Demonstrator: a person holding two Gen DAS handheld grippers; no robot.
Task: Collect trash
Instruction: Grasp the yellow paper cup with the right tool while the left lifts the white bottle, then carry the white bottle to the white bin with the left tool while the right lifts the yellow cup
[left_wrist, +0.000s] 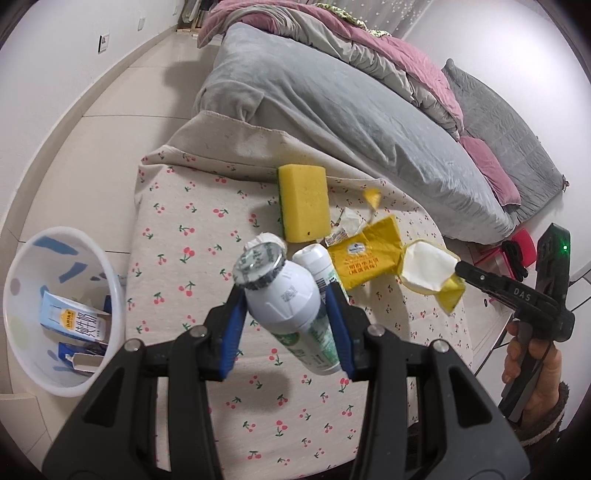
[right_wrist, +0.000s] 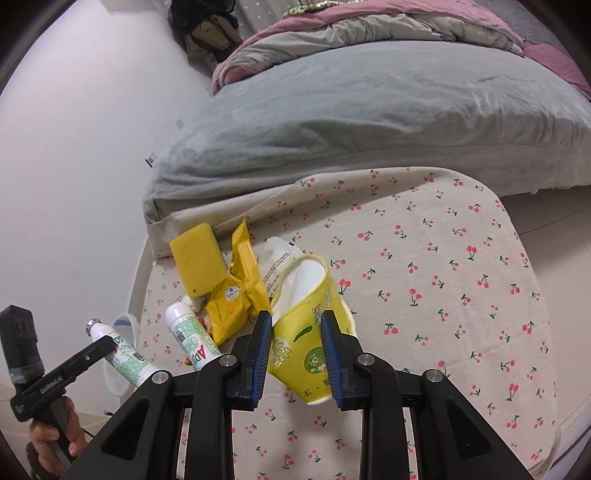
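Observation:
My left gripper (left_wrist: 286, 295) is shut on a white yogurt bottle (left_wrist: 282, 291) with a foil lid and holds it above the cherry-print table (left_wrist: 192, 206); the bottle also shows in the right wrist view (right_wrist: 123, 356). My right gripper (right_wrist: 295, 323) is shut on a squashed yellow paper cup (right_wrist: 306, 325), which also shows in the left wrist view (left_wrist: 432, 271). A second white-and-green bottle (left_wrist: 314, 262) lies on the table, also in the right wrist view (right_wrist: 190, 338), beside a yellow snack wrapper (left_wrist: 364, 254) and a yellow sponge (left_wrist: 303, 203).
A white bin (left_wrist: 62, 310) with cartons inside stands on the floor left of the table. A bed with a grey blanket (left_wrist: 332, 107) runs along the table's far side. Small paper scraps (left_wrist: 347, 221) lie by the sponge. The right half of the table (right_wrist: 461, 295) carries only cloth.

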